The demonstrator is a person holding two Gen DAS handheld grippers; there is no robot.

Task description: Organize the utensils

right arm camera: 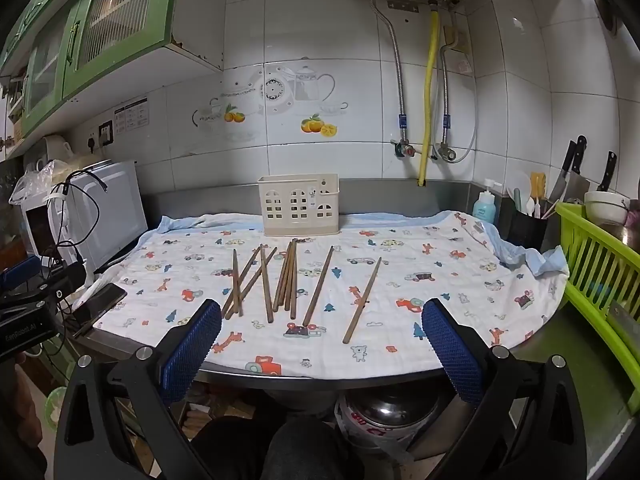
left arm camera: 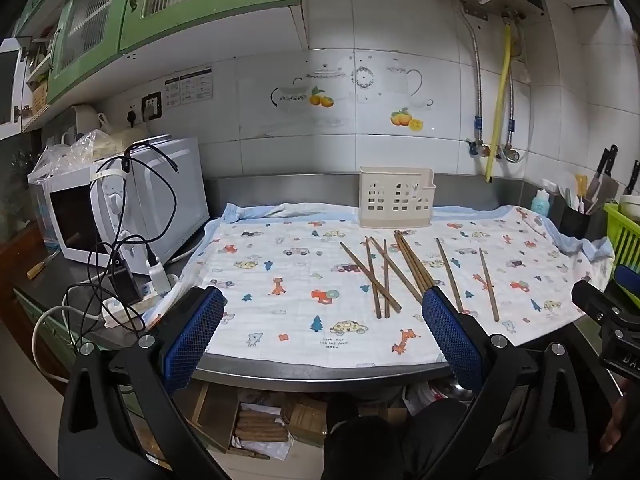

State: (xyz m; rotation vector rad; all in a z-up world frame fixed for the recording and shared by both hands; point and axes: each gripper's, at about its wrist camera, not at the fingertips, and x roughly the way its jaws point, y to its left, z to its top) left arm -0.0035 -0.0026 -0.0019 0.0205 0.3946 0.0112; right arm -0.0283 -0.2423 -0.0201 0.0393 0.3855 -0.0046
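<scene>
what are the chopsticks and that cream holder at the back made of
The chopsticks look like wood or bamboo: matte brown, slim, tapered. The cream holder looks like moulded plastic: smooth, uniform colour, with cut-out window openings in its front wall.

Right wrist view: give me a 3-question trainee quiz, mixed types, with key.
1. True or false: the chopsticks stand inside the holder.
2. The right gripper is: A) open, holding nothing B) shut on a chopstick C) out of view.
3. Fill in: the holder stands at the ___ edge of the printed cloth.

Key: 1 false, they lie loose on the cloth; 2 A; 3 back (wall side).
</scene>
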